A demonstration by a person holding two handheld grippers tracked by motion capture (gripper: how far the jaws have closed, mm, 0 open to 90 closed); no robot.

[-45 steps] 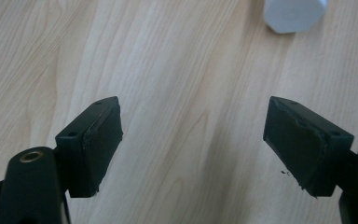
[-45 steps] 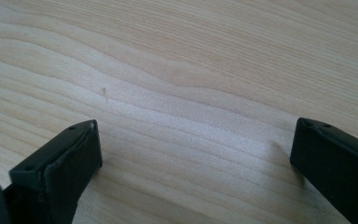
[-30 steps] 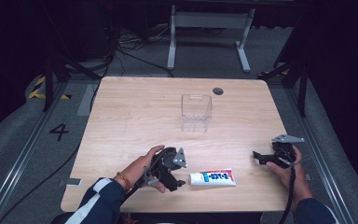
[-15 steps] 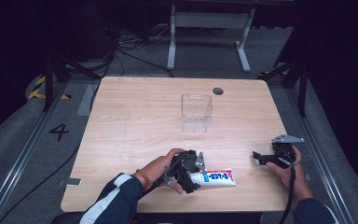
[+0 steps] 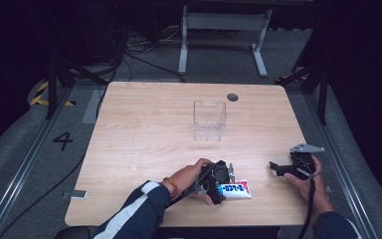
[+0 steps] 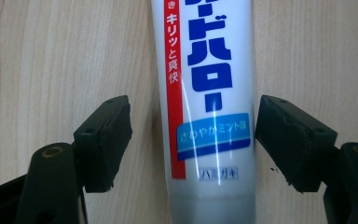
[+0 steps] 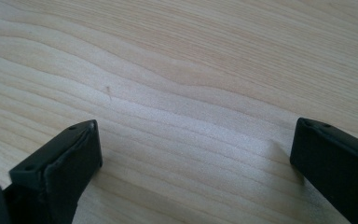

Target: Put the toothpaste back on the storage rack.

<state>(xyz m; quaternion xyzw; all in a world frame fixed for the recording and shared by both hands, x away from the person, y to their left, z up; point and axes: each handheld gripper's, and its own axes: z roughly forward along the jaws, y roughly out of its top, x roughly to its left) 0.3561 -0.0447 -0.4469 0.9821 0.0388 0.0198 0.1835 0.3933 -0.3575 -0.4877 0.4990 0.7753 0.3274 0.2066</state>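
The white toothpaste tube lay flat on the wooden bench, close to the near edge and a little right of centre. The left gripper sat at the tube's left end, its fingers spread apart with one on each side of the tube; in the left gripper view a narrow strip of bare wood showed between the left finger and the tube, while the right finger stood just beside the tube's edge, so nothing was clamped. The right gripper hung near the bench's right edge, well apart from the tube, its fingers wide open over bare wood. A clear plastic box stood upright toward the middle of the bench, well apart from both grippers. The left half of the bench and its far strip lay bare. A small dark round hole sat near the far edge.
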